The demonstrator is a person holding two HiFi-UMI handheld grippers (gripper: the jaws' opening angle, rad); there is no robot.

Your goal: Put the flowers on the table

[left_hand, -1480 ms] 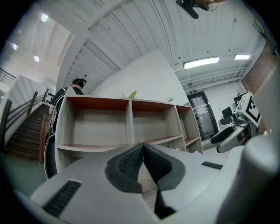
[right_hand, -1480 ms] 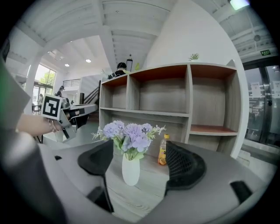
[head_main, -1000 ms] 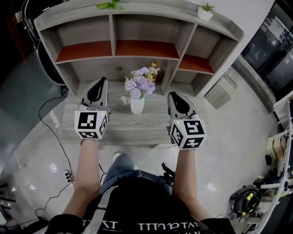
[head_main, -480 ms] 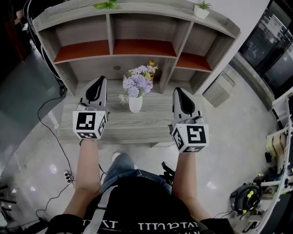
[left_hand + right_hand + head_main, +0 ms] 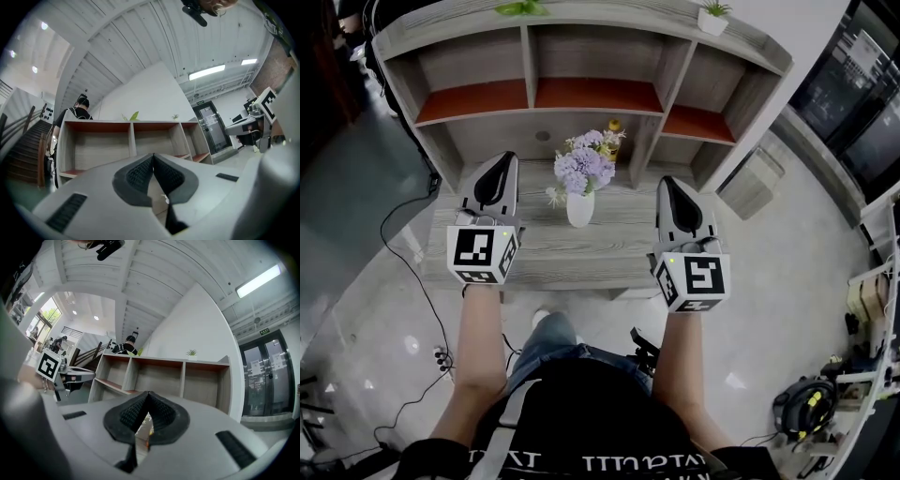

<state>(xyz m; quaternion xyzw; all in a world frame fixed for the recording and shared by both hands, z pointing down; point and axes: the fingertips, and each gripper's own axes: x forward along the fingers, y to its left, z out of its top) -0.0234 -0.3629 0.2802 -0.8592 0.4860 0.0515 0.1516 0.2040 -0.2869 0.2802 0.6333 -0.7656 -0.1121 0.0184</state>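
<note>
Head view, looking steeply down: a low grey wooden table [image 5: 539, 255] sits in front of a wide shelf unit [image 5: 581, 58] with red-brown boards. On top of the shelf there's a small potted plant [image 5: 713, 18] at the right and a bit of green leaf [image 5: 523, 8] near the middle. The flowers [image 5: 583, 169], a purple bunch, stand upright in a white vase [image 5: 580, 208] on the table, towards its back edge, and a small yellow thing [image 5: 614, 125] peeks out just behind the blooms. A black cable [image 5: 401, 246] trails over the pale floor to the left, down to a power strip [image 5: 441, 357]. On the right a dark glass wall, and a yellow-and-black object I can't identify in the corner.

Now the claws. The left gripper [image 5: 508, 159] hangs over the table's left part, the right gripper [image 5: 666, 180] over its right part, the vase between them and apart from both. Left gripper view: jaws pressed together at the tips, nothing caught between the ribbed pads, the shelf beyond, a person [image 5: 78, 108] by a staircase [image 5: 23, 151]. Right gripper view: jaws closed tight as well, empty, with shelf and a glass door [image 5: 265, 377] behind
</note>
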